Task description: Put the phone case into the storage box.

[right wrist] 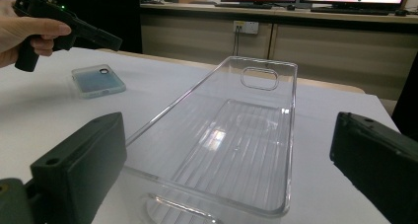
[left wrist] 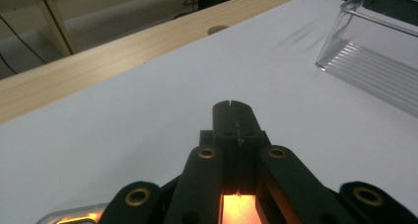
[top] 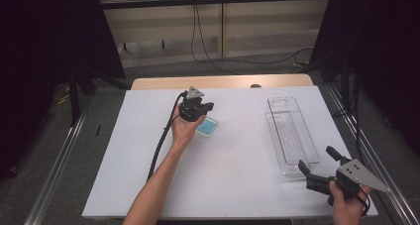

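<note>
Table (top: 148,185): white top, its wooden far edge bare behind; the landmark for the rest is the clear tray.
Clear tray (top: 292,133): long see-through bin with a ribbed floor, lying on the table's right half; in the left gripper view just a corner of it enters at the upper right, cut off by the frame.
Right gripper (top: 319,165): held in the person's hand at the tray's near end; jaws spread wide, nothing between the pads.
Tray against the right jaws: in the right gripper view the tray (right wrist: 231,135) lies between the two black jaws and ahead of them, its near rim just beyond the tips; whether a pad touches the wall cannot be told.
Left gripper (left wrist: 230,108): well to the left of the tray, held above the table; jaws clenched together, tips meeting with nothing caught.
Phone case (top: 206,127): small, blue-tinted, flat on the table, well left of the tray and just beside the left gripper (top: 195,108).
Case against the left jaws: it sits below and behind the shut tips; in the left gripper view merely a lit sliver shows at the bottom left, the rest hidden by the gripper's body.
Hard to make out: the hand (right wrist: 19,34) and gripper far off in the right gripper view are cropped at the top left.
</note>
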Available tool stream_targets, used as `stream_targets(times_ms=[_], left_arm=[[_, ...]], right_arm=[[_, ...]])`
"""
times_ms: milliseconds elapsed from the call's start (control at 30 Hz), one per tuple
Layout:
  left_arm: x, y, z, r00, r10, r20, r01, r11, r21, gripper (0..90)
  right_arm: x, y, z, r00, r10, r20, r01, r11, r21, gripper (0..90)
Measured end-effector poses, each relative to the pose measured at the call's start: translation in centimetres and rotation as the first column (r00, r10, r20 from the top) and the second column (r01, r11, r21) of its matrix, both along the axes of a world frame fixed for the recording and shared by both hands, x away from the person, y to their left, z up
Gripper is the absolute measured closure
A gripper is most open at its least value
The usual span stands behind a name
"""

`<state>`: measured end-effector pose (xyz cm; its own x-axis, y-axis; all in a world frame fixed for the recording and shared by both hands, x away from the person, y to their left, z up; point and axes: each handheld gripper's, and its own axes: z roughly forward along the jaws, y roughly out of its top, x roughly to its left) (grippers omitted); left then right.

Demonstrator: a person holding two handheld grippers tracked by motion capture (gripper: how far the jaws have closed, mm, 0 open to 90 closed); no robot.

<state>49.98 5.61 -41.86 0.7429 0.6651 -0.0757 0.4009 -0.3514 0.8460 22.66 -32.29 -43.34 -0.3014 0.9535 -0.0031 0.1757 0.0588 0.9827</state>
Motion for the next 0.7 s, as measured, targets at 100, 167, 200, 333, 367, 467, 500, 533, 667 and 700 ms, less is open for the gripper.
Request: stream_targets(times_ms=[100, 167, 200, 333, 367, 467, 500, 533, 667, 700], left_arm=[[0.3, -0.6, -0.3, 0.9998, -0.008, -0.02, 0.008, 0.9991, 0.041, 90.0], [0.4, -0.9, -0.5, 0.9992, -0.012, -0.038, 0.013, 0.9988, 0.048, 90.0], [0.5, -1.0, -0.6, 0.9989, -0.009, -0.046, 0.011, 0.9986, 0.051, 90.0], [1.1, -1.4, -0.8, 0.9965, -0.028, -0.079, 0.035, 0.995, 0.094, 90.0], [1.3, -1.5, -0.8, 0.9964, -0.026, -0.081, 0.034, 0.9937, 0.106, 90.0], [1.8, -2.0, -0.9, 0.9927, -0.038, -0.115, 0.052, 0.9908, 0.125, 90.0], [2.0, -2.0, -0.9, 0.9913, -0.046, -0.123, 0.062, 0.9897, 0.129, 90.0], [2.1, -2.0, -1.1, 0.9894, -0.041, -0.139, 0.061, 0.9882, 0.14, 90.0], [2.5, -2.0, -2.0, 0.9838, -0.029, -0.177, 0.054, 0.9891, 0.137, 90.0], [2.5, -2.0, -2.0, 0.9838, -0.029, -0.177, 0.054, 0.9891, 0.137, 90.0]], right_arm=[[0.0, 0.0, 0.0, 1.0, 0.007, 0.0, -0.007, 1.0, 0.0, 0.2], [0.0, 0.0, 0.0, 1.0, 0.008, 0.0, -0.008, 1.0, 0.0, 0.3], [0.0, 0.0, 0.0, 1.0, 0.008, 0.001, -0.008, 1.0, 0.0, 0.2], [0.0, -0.1, 0.0, 0.9999, 0.011, -0.002, -0.011, 1.0, 0.002, 0.2], [0.0, -0.1, 0.0, 0.9999, 0.012, -0.002, -0.011, 1.0, 0.004, 0.3], [-0.1, -0.1, 0.0, 0.9999, 0.012, -0.002, -0.012, 1.0, 0.005, 0.3], [-0.1, -0.1, 0.0, 0.9999, 0.013, -0.001, -0.013, 1.0, 0.005, 0.3], [-0.1, -0.1, 0.1, 0.9999, 0.012, 0.003, -0.012, 1.0, 0.006, 0.2], [0.0, 0.0, 0.0, 0.9999, 0.013, -0.001, -0.013, 1.0, 0.006, 0.3], [0.0, 0.0, 0.0, 0.9999, 0.013, -0.001, -0.013, 1.0, 0.006, 0.3]])
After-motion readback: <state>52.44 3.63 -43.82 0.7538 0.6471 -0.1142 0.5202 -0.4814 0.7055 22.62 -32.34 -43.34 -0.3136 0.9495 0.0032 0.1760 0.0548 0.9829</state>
